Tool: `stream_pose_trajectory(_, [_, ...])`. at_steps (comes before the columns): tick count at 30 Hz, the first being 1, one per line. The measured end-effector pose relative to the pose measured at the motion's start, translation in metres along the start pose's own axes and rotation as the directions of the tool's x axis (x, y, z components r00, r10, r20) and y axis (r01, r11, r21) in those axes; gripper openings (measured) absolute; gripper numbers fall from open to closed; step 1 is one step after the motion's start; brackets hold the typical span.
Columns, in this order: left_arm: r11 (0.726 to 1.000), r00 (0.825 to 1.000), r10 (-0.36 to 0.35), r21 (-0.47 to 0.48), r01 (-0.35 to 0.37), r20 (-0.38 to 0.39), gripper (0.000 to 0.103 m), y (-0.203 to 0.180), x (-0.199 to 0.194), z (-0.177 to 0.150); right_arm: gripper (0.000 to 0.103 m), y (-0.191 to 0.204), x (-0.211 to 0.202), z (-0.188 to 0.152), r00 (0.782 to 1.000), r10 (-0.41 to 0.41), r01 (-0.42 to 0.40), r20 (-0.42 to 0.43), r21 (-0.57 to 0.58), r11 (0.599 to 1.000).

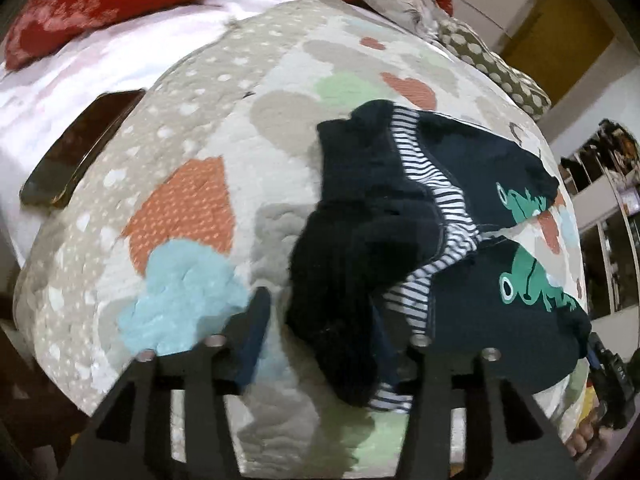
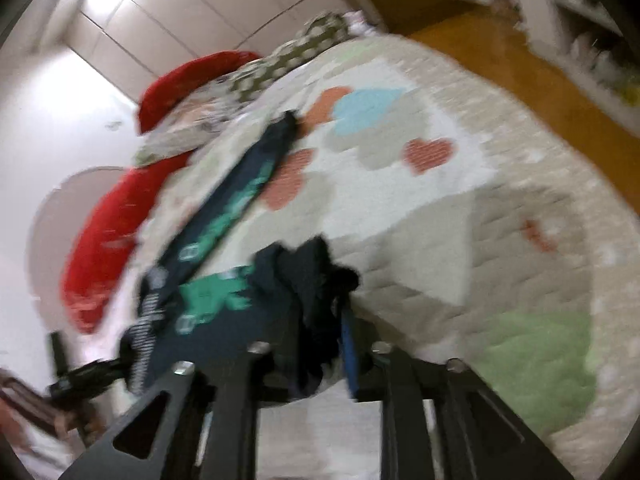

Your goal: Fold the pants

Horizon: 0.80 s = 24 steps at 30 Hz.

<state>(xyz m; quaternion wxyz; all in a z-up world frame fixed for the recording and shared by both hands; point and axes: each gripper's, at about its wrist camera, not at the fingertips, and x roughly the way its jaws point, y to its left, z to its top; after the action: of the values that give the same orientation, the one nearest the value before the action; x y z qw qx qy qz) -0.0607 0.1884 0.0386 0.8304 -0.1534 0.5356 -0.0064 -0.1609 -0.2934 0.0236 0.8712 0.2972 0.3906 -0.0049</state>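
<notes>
Pants [image 1: 460,208]: small child's pair, dark navy knit with green frog prints and a striped navy-and-white lining showing at the waist, lying rumpled on a quilted bedspread [image 1: 192,184] patterned with orange, blue and green hearts. Location: near the close edge of the bed, legs running away toward red pillows [image 1: 100,4]; a dark phone [image 1: 80,148] sits well apart at the spread's far side. Left claw [image 1: 340,320]: jaws parted, a bunched dark fold of the waist lying between them, no pad seen pressing on it, so judged released. Right claw [image 2: 316,320]: view blurred; dark cloth sits bunched between its fingers, and whether they pinch it cannot be told. Handling: light, limp, stretchy fabric that will sag and crease rather than hold shape; unlikely to slip, not fragile. Best hold: judged to be the waistband corners, one per claw, pinching both layers so the legs hang straight before laying flat
</notes>
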Motion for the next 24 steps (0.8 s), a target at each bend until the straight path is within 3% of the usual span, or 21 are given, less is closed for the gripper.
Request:
stream_pose_trajectory(1, [1.0, 1.0, -0.005, -0.025, 0.006, 0.007, 0.051, 0.004, -0.003, -0.002, 0.045, -0.002, -0.002, 0.002, 0.999, -0.031, 0.031, 0.018, -0.001, 1.0])
stream_pose_trajectory(2, [0.999, 1.0, -0.01, -0.045, 0.011, 0.017, 0.051, 0.006, -0.008, -0.003, 0.048, -0.005, -0.005, 0.006, 0.998, -0.047, 0.046, 0.035, 0.013, 0.999])
stream_pose_trajectory(4, [0.999, 0.997, 0.006, -0.053, -0.002, 0.072, 0.052, 0.004, -0.022, -0.009, 0.049, -0.006, -0.011, 0.019, 0.997, -0.05, 0.047, 0.065, 0.041, 0.998])
stream_pose_trajectory(6, [0.999, 0.991, 0.033, -0.034, -0.028, 0.133, 0.063, -0.003, -0.036, -0.013, 0.049, 0.002, -0.014, 0.034, 0.995, -0.046, 0.045, 0.088, 0.014, 0.999])
stream_pose_trajectory(9, [0.999, 0.977, 0.027, -0.024, -0.022, 0.209, 0.07, -0.013, -0.047, -0.021, 0.05, 0.024, 0.0, 0.061, 0.995, -0.044, 0.049, 0.084, -0.056, 0.997])
stream_pose_trajectory(14, [0.998, 0.981, -0.054, 0.037, 0.048, 0.187, 0.07, -0.025, -0.038, -0.032, 0.05, 0.045, 0.065, 0.112, 0.998, -0.062, 0.061, -0.008, -0.061, 0.996])
stream_pose_trajectory(20, [0.996, 0.982, -0.078, 0.05, 0.07, 0.171, 0.07, -0.025, -0.033, -0.04, 0.05, 0.055, 0.15, 0.168, 0.994, -0.061, 0.069, -0.087, 0.087, 0.994])
stream_pose_trajectory(24, [0.996, 0.983, -0.082, 0.032, 0.077, 0.162, 0.07, -0.019, -0.03, -0.04, 0.051, 0.06, 0.192, 0.182, 0.993, -0.062, 0.08, -0.102, 0.177, 0.981])
